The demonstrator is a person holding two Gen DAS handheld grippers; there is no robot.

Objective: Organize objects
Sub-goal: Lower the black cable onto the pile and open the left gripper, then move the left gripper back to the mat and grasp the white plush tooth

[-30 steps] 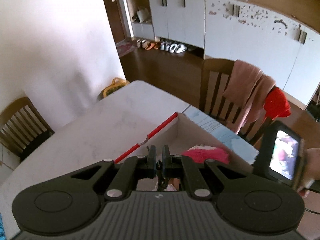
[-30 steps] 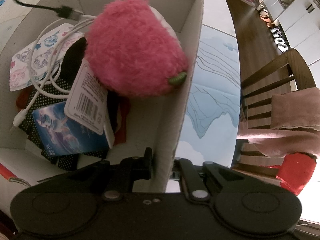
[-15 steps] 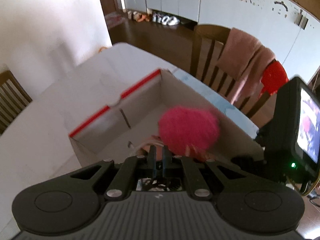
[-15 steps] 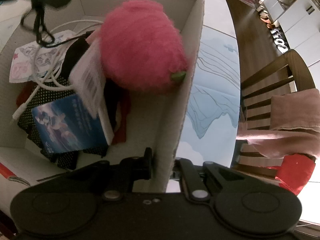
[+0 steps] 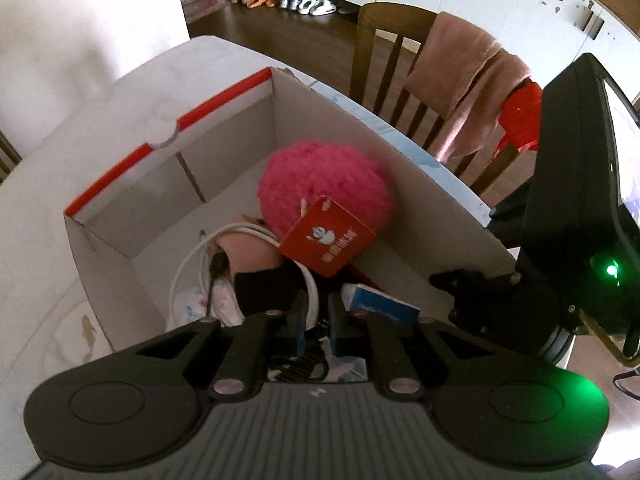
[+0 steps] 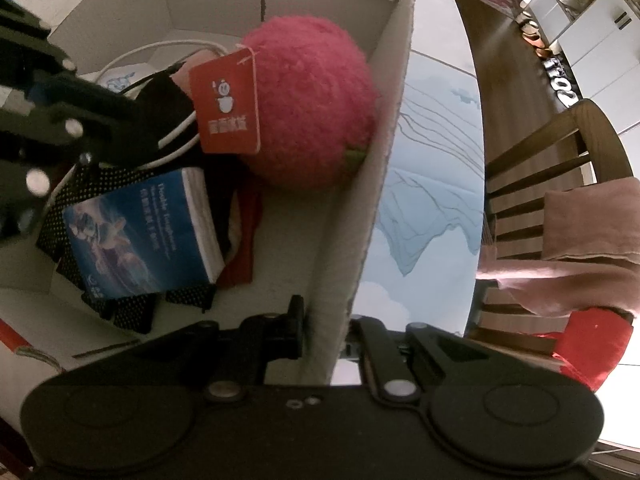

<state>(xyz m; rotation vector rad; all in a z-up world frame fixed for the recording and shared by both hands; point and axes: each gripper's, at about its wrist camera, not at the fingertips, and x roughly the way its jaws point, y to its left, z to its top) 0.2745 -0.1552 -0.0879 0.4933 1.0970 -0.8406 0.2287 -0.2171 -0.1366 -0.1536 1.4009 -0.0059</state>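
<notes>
Right wrist view: jaws grip the box wall (image 6: 384, 168) beside the pink plush (image 6: 308, 104).

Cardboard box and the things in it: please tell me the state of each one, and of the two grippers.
Cardboard box: open on top, upright on the table.
Pink plush ball: inside, against the box wall, red tag hanging on it.
Blue booklet: closed, lying on dark dotted cloth.
White cable: loosely looped.
Left gripper: low in the box, fingers just parted, nothing between them.
Right gripper: shut on the box wall.
</notes>
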